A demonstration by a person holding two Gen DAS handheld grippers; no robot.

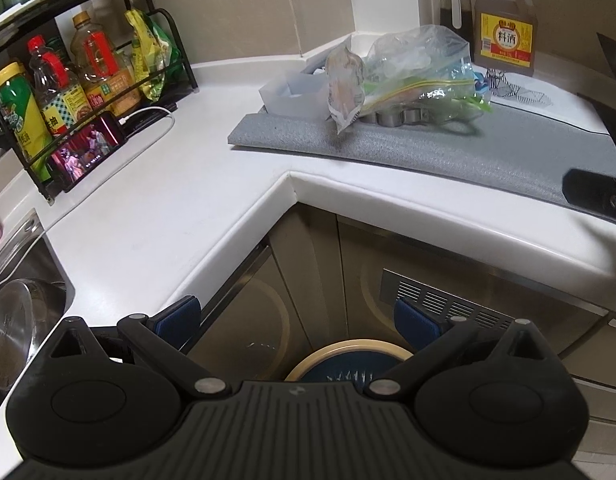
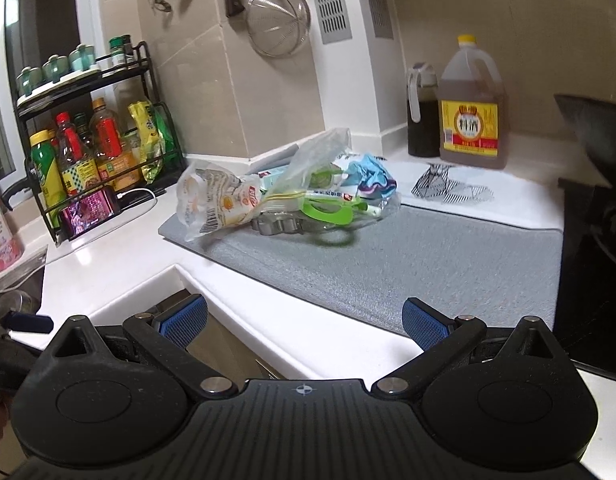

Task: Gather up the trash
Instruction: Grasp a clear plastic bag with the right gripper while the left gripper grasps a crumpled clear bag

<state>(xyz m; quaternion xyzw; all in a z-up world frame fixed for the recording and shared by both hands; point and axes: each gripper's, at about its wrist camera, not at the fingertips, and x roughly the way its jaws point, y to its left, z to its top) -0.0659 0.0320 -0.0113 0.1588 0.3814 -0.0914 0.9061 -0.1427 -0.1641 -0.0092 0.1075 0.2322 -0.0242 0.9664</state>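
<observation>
Two grippers hover released and empty, fingers spread wide: the left gripper (image 1: 296, 320) sits over the cabinet corner above a round bin (image 1: 348, 364), and the right gripper (image 2: 304, 320) over the white tabletop (image 2: 120, 256) edge. The trash, a heap of plastic bags (image 2: 284, 188) and wrappers, lies on the grey mat (image 2: 428, 264) at twelve o'clock from the right gripper, well apart from both.

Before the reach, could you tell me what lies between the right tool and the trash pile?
In the right wrist view, only bare grey mat and the white counter edge lie between the open right tool and the trash pile.
</observation>
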